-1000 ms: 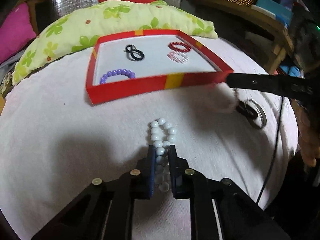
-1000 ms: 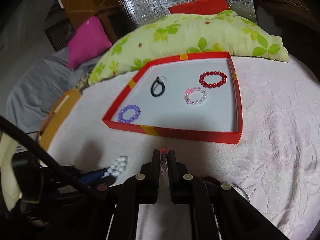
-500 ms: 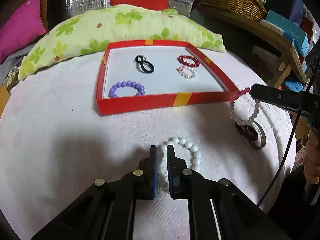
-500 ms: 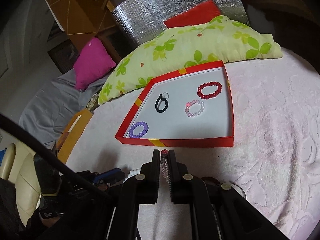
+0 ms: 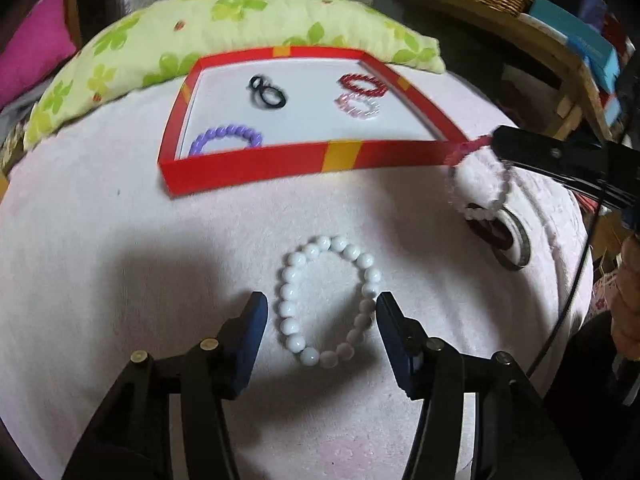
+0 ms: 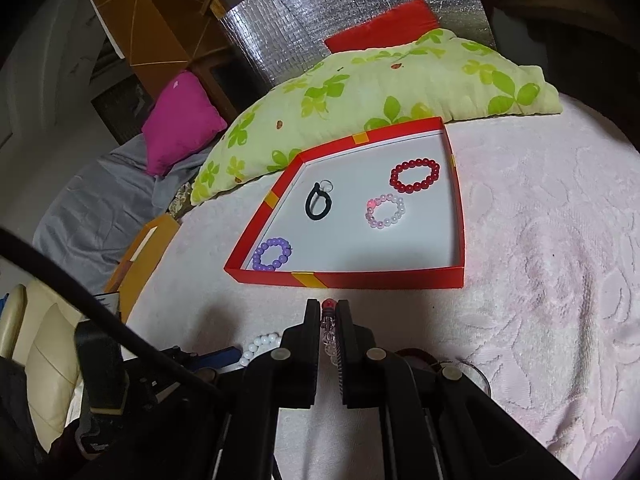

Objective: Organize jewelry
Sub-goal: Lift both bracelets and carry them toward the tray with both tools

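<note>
White beads form a bracelet lying flat on the pale pink towel, looped open between the fingers of the left gripper — its jaws have just been opening, and now stand apart on either side of the ring without pressing on it. Beyond it sits the red tray with yellow tape marks, holding a purple bead bracelet, a black hair tie, a dark red bead bracelet and a pale pink one just beside it. To the right, the right gripper is pinched together on a clear-and-red bead bracelet — the loop hangs from its tip above the towel, near the tray's front corner. A grey metal ring lies on the towel under that hanging loop. Behind the tray rests a green floral pillow, with a magenta cushion further off.
</note>
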{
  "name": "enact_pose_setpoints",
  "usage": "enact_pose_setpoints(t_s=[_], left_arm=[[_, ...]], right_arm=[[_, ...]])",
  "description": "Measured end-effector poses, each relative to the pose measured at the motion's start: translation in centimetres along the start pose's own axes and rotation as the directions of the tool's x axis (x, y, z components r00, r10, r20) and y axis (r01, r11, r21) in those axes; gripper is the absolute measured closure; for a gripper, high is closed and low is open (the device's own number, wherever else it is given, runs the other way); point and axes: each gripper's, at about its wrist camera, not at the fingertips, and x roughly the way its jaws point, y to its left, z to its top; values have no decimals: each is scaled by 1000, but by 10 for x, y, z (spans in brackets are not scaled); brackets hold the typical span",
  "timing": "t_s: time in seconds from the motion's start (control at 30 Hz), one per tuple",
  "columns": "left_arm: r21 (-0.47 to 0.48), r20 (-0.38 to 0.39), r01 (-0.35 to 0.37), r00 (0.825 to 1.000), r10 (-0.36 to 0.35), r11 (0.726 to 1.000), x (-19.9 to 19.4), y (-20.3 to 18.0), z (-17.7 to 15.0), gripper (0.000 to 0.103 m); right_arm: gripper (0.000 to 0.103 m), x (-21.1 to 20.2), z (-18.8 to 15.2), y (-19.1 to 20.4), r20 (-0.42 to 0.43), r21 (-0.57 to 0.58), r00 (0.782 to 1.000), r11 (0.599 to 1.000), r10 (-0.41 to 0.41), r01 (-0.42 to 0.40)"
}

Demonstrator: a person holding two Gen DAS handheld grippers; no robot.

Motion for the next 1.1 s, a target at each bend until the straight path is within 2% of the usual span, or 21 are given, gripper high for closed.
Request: enact_pose_setpoints(t_s=[0.33,0.47,0.7,0.9,0.93,0.97,1.1], left_arm=[[32,-1,-9,1000,9,999,3,-2,-5,46],[15,5,5,1000,-5,1000,4,0,-4,45],[31,11,15,1000,-16,999,6,-4,-4,35],[23,22,12,1000,-13,1000,6,-6,-6,35],[25,23,3,1000,-4,1000,5,-6,-5,37],[28,27,-8,1000,7,1000,5,-7,-5,43],[17,44,-13,999,13,1000,3,-5,-4,75]], right_arm=[[95,1,-2,-2,1,2,1000,1000,-13,13],[95,0,-2,-5,1,9,1000,1000,-19,18],[95,-1,-3,-5,4,7,1000,1000,-23,23],[95,-2,-3,-7,5,12,1000,1000,-25,25],[95,-2,-3,-7,5,12,1000,1000,-25,25],[95,-2,-3,-7,5,14,1000,1000,-24,24],[95,-1,-4,-7,-2,11,1000,1000,-27,28]])
